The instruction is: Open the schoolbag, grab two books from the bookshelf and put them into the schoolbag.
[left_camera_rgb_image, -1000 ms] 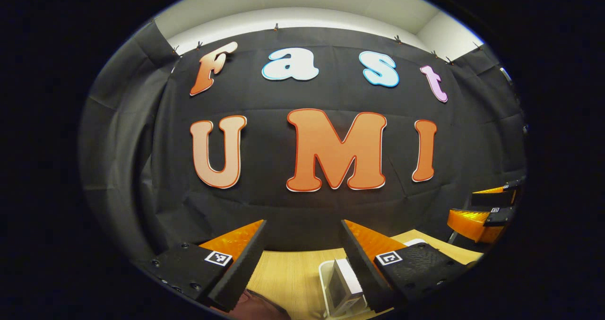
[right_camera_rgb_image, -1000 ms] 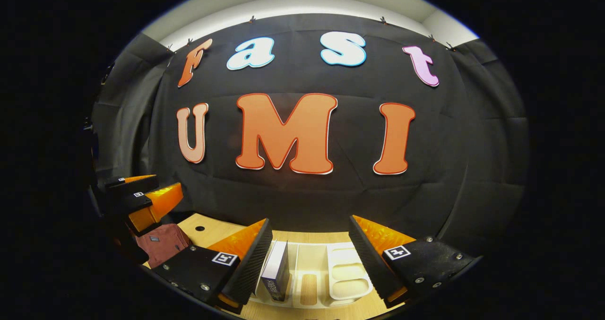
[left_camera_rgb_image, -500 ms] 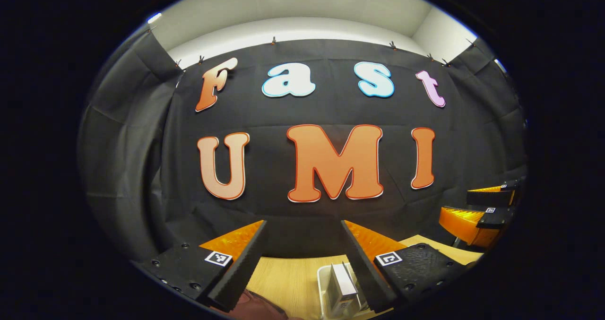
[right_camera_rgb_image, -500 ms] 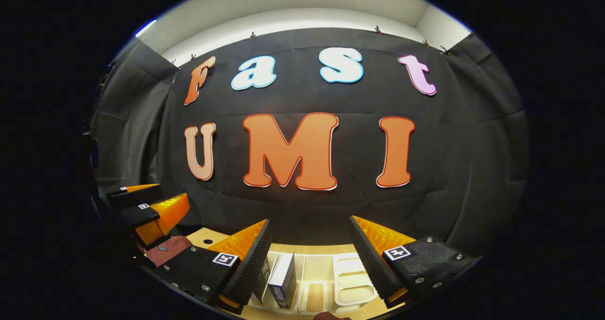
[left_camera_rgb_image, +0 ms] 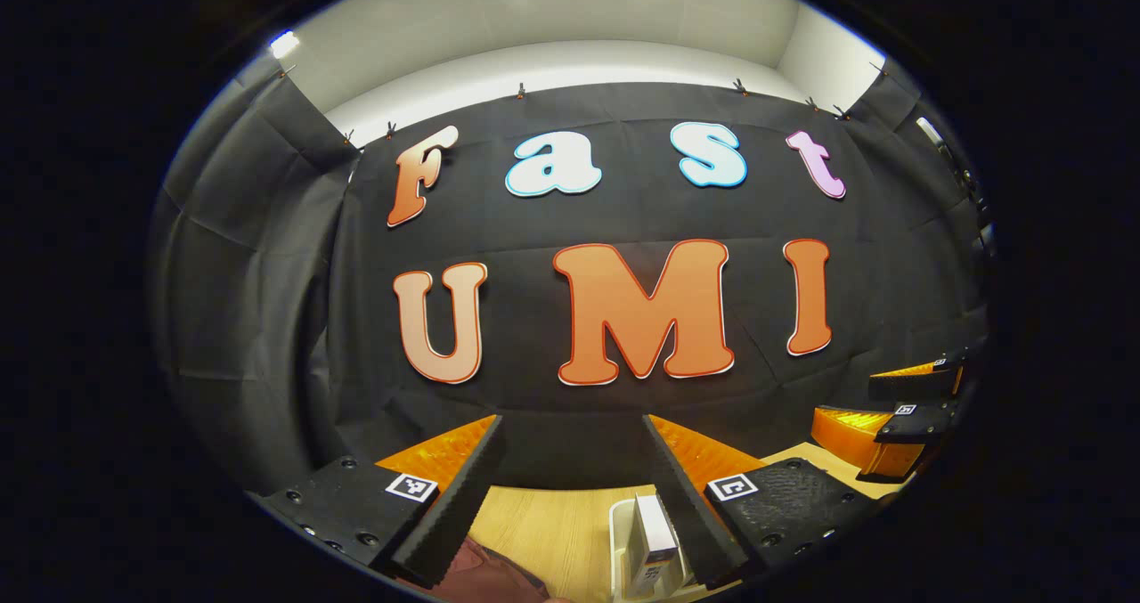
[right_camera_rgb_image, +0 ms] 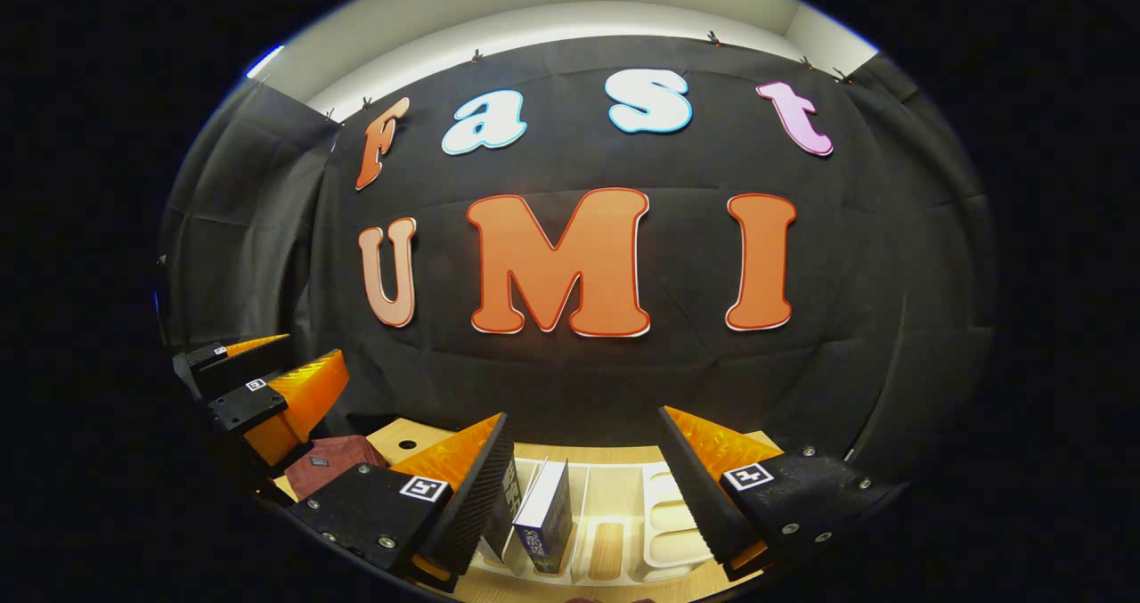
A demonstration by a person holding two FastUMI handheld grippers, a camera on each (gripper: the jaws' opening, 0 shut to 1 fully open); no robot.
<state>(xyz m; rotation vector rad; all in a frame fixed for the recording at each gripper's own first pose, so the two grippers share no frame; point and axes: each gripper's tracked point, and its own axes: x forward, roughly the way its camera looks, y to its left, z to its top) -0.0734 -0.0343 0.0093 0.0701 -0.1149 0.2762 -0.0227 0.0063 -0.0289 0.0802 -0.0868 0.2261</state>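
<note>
In the right gripper view my right gripper (right_camera_rgb_image: 583,429) is open and held above a white bookshelf rack (right_camera_rgb_image: 663,536) on the wooden table. Two books (right_camera_rgb_image: 543,523) stand upright in the rack's left slots, just right of the left finger. A dark red schoolbag (right_camera_rgb_image: 334,462) lies at the left, under my left gripper (right_camera_rgb_image: 267,385). In the left gripper view my left gripper (left_camera_rgb_image: 570,434) is open with nothing between its fingers. The schoolbag (left_camera_rgb_image: 485,576) peeks in at the bottom, and a book (left_camera_rgb_image: 650,545) stands in the rack beside the right finger. My right gripper (left_camera_rgb_image: 891,407) hangs at the far right.
The wooden table (left_camera_rgb_image: 543,523) runs back to the black cloth wall. A small round hole (right_camera_rgb_image: 407,444) is in the tabletop near the schoolbag. The rack's right slots (right_camera_rgb_image: 677,523) hold no books.
Both views have shifted slightly up and down and sideways. More of the rack and a second book have come into the right gripper view. Both grippers stay open.
</note>
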